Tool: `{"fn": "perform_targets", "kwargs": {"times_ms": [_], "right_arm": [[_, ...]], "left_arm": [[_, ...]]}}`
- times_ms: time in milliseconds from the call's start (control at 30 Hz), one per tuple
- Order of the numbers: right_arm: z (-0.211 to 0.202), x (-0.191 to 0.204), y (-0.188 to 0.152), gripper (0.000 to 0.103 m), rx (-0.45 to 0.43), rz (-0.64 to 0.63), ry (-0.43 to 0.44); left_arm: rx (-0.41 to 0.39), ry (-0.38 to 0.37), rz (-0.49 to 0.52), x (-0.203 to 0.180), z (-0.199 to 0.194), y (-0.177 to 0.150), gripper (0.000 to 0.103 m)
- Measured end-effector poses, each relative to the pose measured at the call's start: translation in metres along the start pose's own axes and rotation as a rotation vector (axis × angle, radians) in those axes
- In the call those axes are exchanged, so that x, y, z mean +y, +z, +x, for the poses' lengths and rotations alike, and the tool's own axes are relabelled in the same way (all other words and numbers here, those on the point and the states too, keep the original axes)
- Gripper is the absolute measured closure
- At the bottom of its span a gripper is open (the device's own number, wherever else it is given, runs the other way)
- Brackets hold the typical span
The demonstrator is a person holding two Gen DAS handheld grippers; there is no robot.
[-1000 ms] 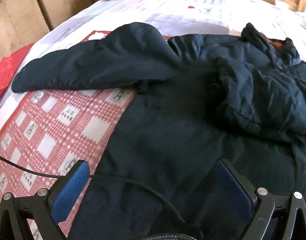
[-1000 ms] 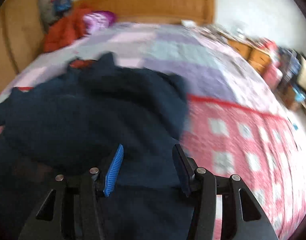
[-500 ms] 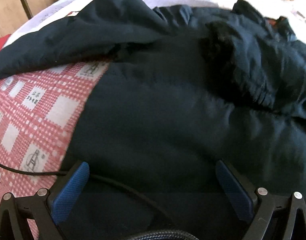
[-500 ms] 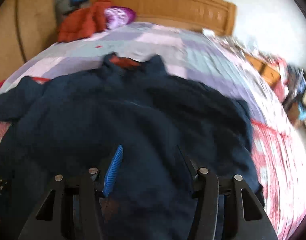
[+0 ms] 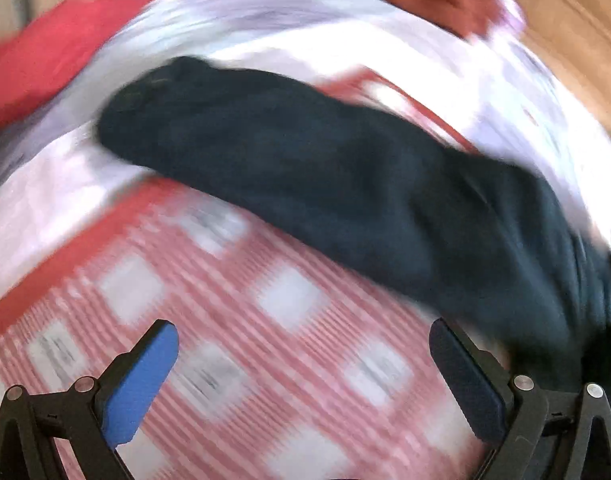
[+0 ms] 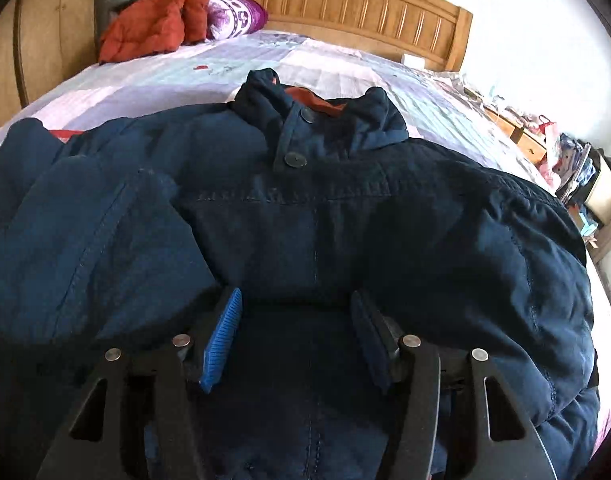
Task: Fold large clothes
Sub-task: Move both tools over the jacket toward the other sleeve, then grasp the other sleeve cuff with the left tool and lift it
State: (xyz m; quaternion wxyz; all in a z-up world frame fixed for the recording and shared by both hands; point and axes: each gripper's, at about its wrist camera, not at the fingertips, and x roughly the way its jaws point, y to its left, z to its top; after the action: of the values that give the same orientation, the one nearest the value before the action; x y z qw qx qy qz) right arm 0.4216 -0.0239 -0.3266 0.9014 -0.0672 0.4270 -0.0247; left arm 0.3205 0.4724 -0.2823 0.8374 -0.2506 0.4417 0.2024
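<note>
A large dark navy jacket (image 6: 345, 220) lies spread on the bed, collar with orange lining (image 6: 317, 104) at the far end. My right gripper (image 6: 295, 320) is open and hovers low over the jacket's chest, empty. In the blurred left wrist view the jacket's left sleeve (image 5: 305, 168) stretches diagonally across the red checked bedsheet (image 5: 245, 340). My left gripper (image 5: 301, 356) is wide open and empty over the sheet, just short of the sleeve.
A wooden headboard (image 6: 345, 0) stands at the far end. An orange-red garment (image 6: 153, 28) and a purple pillow (image 6: 233, 16) lie near it. A cluttered dresser (image 6: 565, 152) stands at the right. A red item (image 5: 37, 52) lies at the bed's left edge.
My left gripper has swung left off the jacket's body toward the sleeve, view blurred. My right gripper has moved in over the jacket's chest, closer to the collar.
</note>
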Motion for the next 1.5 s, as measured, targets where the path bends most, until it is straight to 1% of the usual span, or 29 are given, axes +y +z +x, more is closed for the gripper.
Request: {"fn": "perform_targets", "kwargs": {"times_ms": [33,100,167,233,367,433,533,600,633,700,733,767,800,833,867,1000,1100,1133,1233,1300,1333,1400,1433,1500], "right_arm": [[0.0,-0.002,-0.001,0.042,-0.002,0.006,0.006],[0.0,-0.002,-0.002,0.042,-0.004,0.013,0.014],[0.004,0.001,-0.002,0.042,-0.004,0.009,0.008],[0.004,0.005,-0.003,0.042,-0.005,0.004,0.0],[0.005,0.004,-0.003,0.042,-0.004,0.003,0.0],[0.005,0.004,-0.004,0.042,-0.003,0.003,0.002],[0.006,0.004,-0.004,0.042,-0.003,0.005,0.005],[0.006,0.003,-0.004,0.042,-0.004,0.007,0.006],[0.006,0.003,-0.004,0.042,-0.003,0.008,0.008],[0.006,0.003,-0.004,0.042,-0.003,0.01,0.011],[0.006,0.002,-0.004,0.042,-0.003,0.011,0.013],[0.007,0.002,-0.004,0.042,-0.003,0.012,0.015],[0.007,0.002,-0.004,0.042,-0.003,0.014,0.015],[0.007,0.002,-0.004,0.042,-0.003,0.014,0.016],[0.007,0.001,-0.004,0.042,-0.003,0.016,0.018],[0.008,0.001,-0.004,0.042,-0.002,0.02,0.023],[0.008,0.001,-0.004,0.042,-0.002,0.02,0.023],[0.008,0.001,-0.004,0.042,-0.001,0.019,0.022],[0.008,0.001,-0.004,0.042,0.0,0.018,0.021],[0.008,0.002,-0.004,0.042,0.001,0.011,0.014],[0.008,0.003,-0.005,0.042,0.003,0.005,0.007],[0.008,0.005,-0.004,0.042,0.009,-0.008,-0.004],[0.008,0.006,-0.004,0.042,0.013,-0.015,-0.01],[0.009,0.007,-0.002,0.042,0.025,-0.031,-0.017]], "left_arm": [[0.012,0.003,-0.069,0.021,0.011,0.016,0.0],[0.029,0.008,-0.13,0.04,0.028,0.032,0.0],[0.063,-0.028,-0.199,0.059,0.05,0.048,0.0],[0.083,-0.044,-0.25,0.071,0.069,0.057,0.0],[0.08,-0.068,-0.322,0.08,0.093,0.071,0.0],[0.071,-0.069,-0.331,0.077,0.104,0.082,0.0],[0.085,-0.04,-0.347,0.071,0.119,0.098,0.0],[0.08,-0.057,-0.381,0.073,0.125,0.106,0.001],[0.072,-0.072,-0.397,0.073,0.129,0.112,0.004],[0.043,-0.092,-0.408,0.074,0.128,0.117,0.024],[0.021,-0.12,-0.417,0.074,0.127,0.118,0.06],[0.018,-0.151,-0.424,0.074,0.126,0.118,0.073],[0.003,-0.157,-0.408,0.07,0.122,0.119,0.076],[-0.014,-0.152,-0.37,0.065,0.115,0.12,0.081],[-0.028,-0.14,-0.338,0.06,0.109,0.121,0.083],[-0.111,-0.097,-0.189,0.031,0.073,0.133,0.085],[-0.178,-0.1,-0.049,-0.005,0.034,0.141,0.086],[-0.198,-0.112,0.009,-0.023,0.017,0.145,0.086],[-0.233,-0.157,0.128,-0.071,-0.021,0.15,0.086],[-0.249,-0.197,0.181,-0.102,-0.042,0.15,0.086],[-0.258,-0.232,0.216,-0.126,-0.057,0.148,0.086],[-0.271,-0.28,0.262,-0.157,-0.078,0.143,0.086],[-0.277,-0.315,0.293,-0.181,-0.091,0.138,0.086],[-0.276,-0.365,0.338,-0.217,-0.109,0.128,0.087]]}}
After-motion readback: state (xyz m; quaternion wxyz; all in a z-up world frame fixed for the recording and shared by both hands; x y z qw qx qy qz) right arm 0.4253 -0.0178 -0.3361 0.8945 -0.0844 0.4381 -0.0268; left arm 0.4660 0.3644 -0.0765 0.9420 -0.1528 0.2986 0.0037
